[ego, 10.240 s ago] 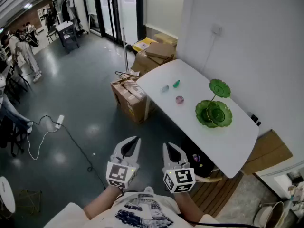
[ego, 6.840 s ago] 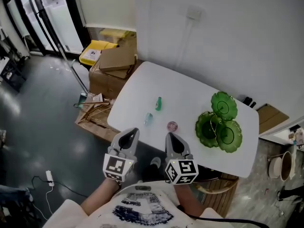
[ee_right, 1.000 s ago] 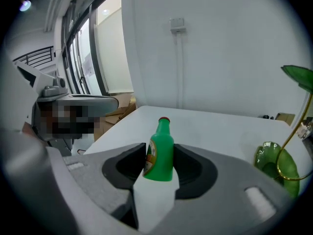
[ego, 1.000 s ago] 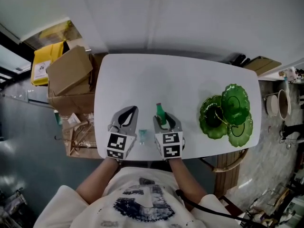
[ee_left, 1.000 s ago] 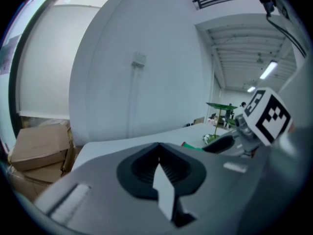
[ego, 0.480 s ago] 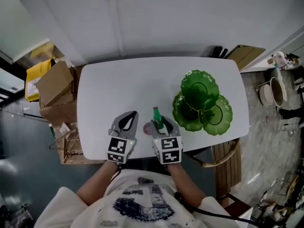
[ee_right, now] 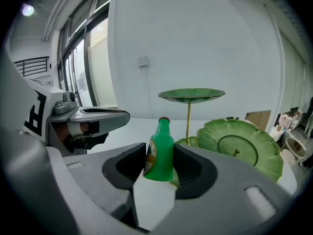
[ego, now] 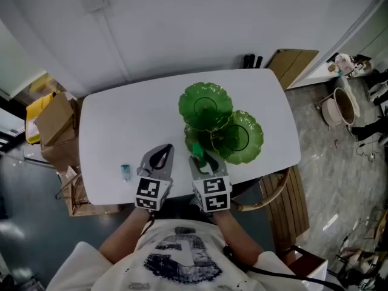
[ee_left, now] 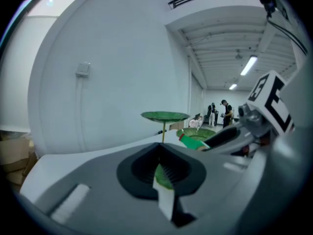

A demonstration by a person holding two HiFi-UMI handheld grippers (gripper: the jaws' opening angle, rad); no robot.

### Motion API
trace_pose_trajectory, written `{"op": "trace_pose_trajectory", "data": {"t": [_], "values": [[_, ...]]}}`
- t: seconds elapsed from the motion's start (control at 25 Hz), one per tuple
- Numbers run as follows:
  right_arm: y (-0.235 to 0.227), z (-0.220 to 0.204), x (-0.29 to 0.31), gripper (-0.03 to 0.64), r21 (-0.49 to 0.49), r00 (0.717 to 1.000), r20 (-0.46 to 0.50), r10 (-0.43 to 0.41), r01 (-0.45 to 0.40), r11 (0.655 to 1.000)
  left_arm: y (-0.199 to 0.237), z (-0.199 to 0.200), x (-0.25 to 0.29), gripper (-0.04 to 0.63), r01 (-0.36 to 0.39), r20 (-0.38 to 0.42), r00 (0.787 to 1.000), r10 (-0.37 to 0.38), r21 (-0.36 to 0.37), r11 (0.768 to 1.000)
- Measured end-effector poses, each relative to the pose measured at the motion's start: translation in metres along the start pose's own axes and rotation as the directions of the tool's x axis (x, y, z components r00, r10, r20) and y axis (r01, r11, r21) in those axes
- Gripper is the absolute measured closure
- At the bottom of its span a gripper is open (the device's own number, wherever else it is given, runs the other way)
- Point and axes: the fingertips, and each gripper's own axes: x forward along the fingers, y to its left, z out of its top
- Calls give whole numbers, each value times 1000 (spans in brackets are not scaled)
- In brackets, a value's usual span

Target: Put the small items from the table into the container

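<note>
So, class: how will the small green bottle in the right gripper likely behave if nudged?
The green bottle is tall and narrow, so it probably tips easily, then rolls on its round body. It looks toy-sized, so likely light. Its glossy sides may be slippery, though the right gripper holds it upright.

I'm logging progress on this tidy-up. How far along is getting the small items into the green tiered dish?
Done: nothing shows in the green tiered dish yet. In hand: the right gripper grips a small green bottle beside the dish; the left gripper is shut and empty. Left: place the bottle, then fetch the small teal item lying at the table's left end.
</note>
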Motion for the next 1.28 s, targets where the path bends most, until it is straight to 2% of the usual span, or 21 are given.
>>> {"op": "trace_pose_trajectory", "data": {"t": [0.6,1.0,1.28], "values": [[-104,-15,-59,443,42,995,59,-80,77,996,-93,26,42,606,31,40,999,-33,50,998],[-136,-20,-60,443,63,994,42,-105,102,993,-108,32,61,605,34,34,999,-36,58,998],[-148,-25,-51,443,21,993,9,-117,117,993,-111,29,72,604,39,28,999,-41,52,998]]}}
